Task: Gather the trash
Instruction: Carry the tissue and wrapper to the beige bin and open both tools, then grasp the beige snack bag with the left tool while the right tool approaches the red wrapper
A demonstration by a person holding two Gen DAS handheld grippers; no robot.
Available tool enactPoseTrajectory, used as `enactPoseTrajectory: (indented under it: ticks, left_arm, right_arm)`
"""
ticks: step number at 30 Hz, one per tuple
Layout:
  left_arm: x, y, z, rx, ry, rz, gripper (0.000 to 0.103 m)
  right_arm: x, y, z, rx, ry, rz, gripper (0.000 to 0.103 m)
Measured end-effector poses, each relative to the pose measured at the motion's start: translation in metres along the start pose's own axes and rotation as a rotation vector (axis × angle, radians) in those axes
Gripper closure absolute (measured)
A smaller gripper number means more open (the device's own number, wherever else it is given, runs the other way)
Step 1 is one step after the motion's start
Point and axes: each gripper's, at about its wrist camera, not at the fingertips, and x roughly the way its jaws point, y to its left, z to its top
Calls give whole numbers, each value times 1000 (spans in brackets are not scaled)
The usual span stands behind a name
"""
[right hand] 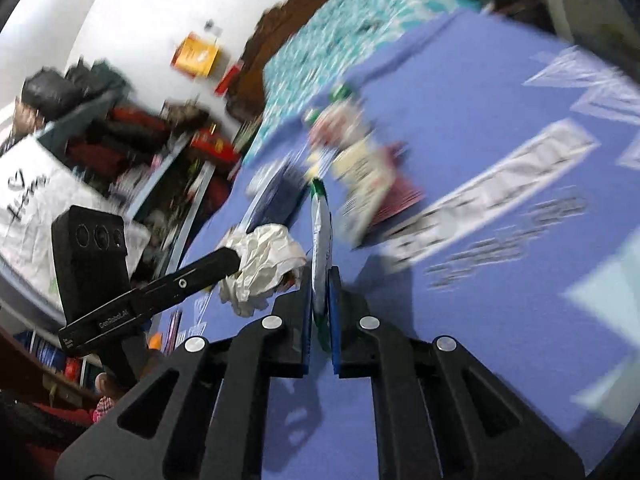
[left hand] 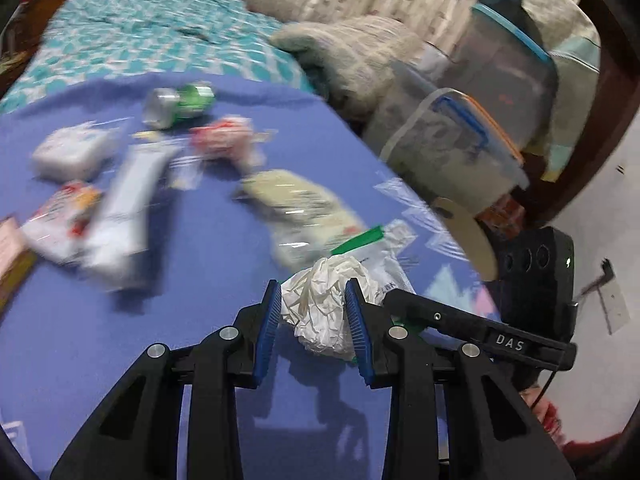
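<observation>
My left gripper (left hand: 312, 292) is shut on a crumpled white paper ball (left hand: 320, 312), held above the blue cloth (left hand: 208, 280). My right gripper (right hand: 320, 276) is shut on the edge of a flat white bag with a green strip (right hand: 320, 232); the bag also shows in the left wrist view (left hand: 380, 256) just behind the paper ball. In the right wrist view the paper ball (right hand: 264, 264) and the left gripper's finger (right hand: 200, 276) lie just left of the bag. Other trash lies on the cloth: a green can (left hand: 180, 104), a red-white wrapper (left hand: 224, 140), a yellowish bag (left hand: 300, 208), a white box (left hand: 72, 152).
Clear plastic storage boxes (left hand: 460, 152) stand past the cloth's right edge. A teal patterned bedspread (left hand: 140, 36) and a grey blanket (left hand: 348, 52) lie behind. Cluttered shelves (right hand: 140, 152) stand at the left in the right wrist view. Both views are motion-blurred.
</observation>
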Motion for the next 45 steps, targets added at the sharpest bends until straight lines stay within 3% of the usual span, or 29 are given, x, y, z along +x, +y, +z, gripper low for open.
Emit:
enactPoseTrajectory:
  ticks: [5,12,14,15,16,17,18,19,23,29,31,33,35,38,42,45]
  left_arm:
    - [55,-76,24,95,54,-102,72]
    - [164,-195,66,235,145,-206,71]
    - [193,-216,73,257,174,-207,66]
    - [209,-225,74,260,197,-198,55]
    - [222,-230,76,256,214,-185,41]
    - [230,-232,77,253,220,-170,37]
    - [235,-233,77,250,220,-157,36]
    - [240,-233,77,249,220,-143,36]
    - [228,-219,78,237,202,-153,36]
    - [148,-188,64,310,66,-138,36]
    - [118,-168,51,316,28,-117,36]
    - [90,-143,38,309,-4,-86,36]
    - [64,-114,26,291,-38,-36,36]
    - [23,-62,8,220,-73,49,36]
    - [-27,16,-6,66,-116,194,36]
    - [-50,65,-5,-63,-140,255,36]
  right_arm:
    - [-88,-54,11,75,-196,-110,93]
    - [-191,-142,38,220,-458,-349,92]
    - [-206,-168,44,278,-499,-405,89]
    - [-210,-186,48,333,-507,-422,88]
    - [-209,-191,48,354,-507,-420,73]
    - [-210,-196,49,370,-519,-421,58]
    - [-211,-193,47,374,-548,-434,20]
    - [-213,-187,44,360,-587,-449,13]
    - [-212,-161,41,300,-617,-467,18]
    - [-185,-110,46,167,-593,-435,17]
    - [-171,-84,49,119,-565,-406,3]
    - [-158,-60,50,83,-549,-377,3]
    - [-139,-39,54,37,-490,-290,3]
    - [-103,-11,56,-6,-376,-213,3]
    - [-49,22,54,-90,-258,-201,21]
    - [-7,36,55,-116,-157,-178,29]
